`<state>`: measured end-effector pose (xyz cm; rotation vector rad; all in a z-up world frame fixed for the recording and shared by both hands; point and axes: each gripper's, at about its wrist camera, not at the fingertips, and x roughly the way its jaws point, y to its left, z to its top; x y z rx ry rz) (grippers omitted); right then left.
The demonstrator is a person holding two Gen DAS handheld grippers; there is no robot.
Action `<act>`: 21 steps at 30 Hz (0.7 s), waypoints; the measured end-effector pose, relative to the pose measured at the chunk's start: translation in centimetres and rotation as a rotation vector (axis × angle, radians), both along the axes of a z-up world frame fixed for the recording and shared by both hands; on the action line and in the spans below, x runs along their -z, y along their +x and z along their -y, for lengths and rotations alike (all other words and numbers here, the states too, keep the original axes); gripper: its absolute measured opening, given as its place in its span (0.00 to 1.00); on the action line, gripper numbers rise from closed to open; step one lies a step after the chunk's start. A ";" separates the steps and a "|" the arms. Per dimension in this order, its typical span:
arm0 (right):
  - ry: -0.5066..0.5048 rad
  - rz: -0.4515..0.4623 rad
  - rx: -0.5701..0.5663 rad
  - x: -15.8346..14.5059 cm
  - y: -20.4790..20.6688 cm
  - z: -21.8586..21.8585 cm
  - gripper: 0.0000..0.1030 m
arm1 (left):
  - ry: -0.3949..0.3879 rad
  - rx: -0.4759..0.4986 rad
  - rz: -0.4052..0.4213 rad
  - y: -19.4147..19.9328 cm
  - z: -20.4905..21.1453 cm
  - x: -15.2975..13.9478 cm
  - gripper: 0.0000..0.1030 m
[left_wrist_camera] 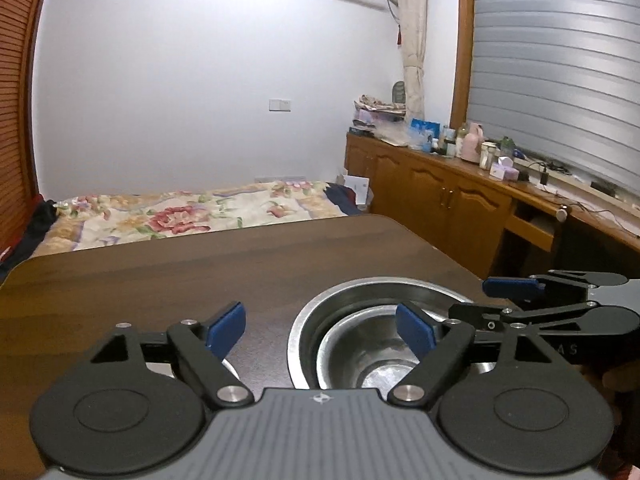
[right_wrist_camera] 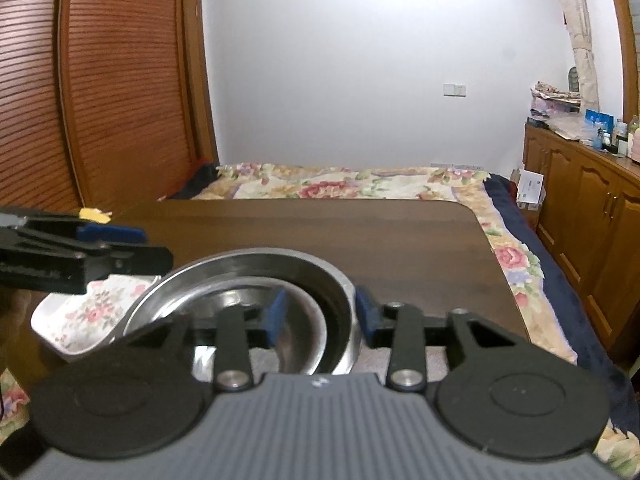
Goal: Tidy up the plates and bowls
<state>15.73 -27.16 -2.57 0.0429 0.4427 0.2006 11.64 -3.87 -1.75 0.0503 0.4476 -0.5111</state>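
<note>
A large steel bowl [left_wrist_camera: 340, 300] stands on the dark wooden table [left_wrist_camera: 200, 264] with a smaller steel bowl [left_wrist_camera: 376, 360] nested inside it. My left gripper [left_wrist_camera: 320, 330] is open and empty, low over the table, with its right pad above the bowls. In the right wrist view my right gripper [right_wrist_camera: 320, 316] straddles the large bowl's [right_wrist_camera: 224, 280] right rim, with a gap between its pads. A floral white plate [right_wrist_camera: 80, 316] lies left of the bowls, partly under the left gripper's fingers [right_wrist_camera: 108, 234]. The right gripper's fingers [left_wrist_camera: 512, 286] show at the right of the left wrist view.
A bed with a floral cover [right_wrist_camera: 360, 180] lies beyond the table's far edge. Wooden cabinets with cluttered tops [left_wrist_camera: 440, 184] run along the right wall. Slatted wooden wardrobe doors [right_wrist_camera: 100, 100] stand at the left.
</note>
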 end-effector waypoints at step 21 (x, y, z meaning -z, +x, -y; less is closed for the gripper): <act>0.060 0.082 -0.026 2.9 0.9 0.7 0.86 | 0.003 -0.067 -0.032 -0.6 0.9 2.3 0.69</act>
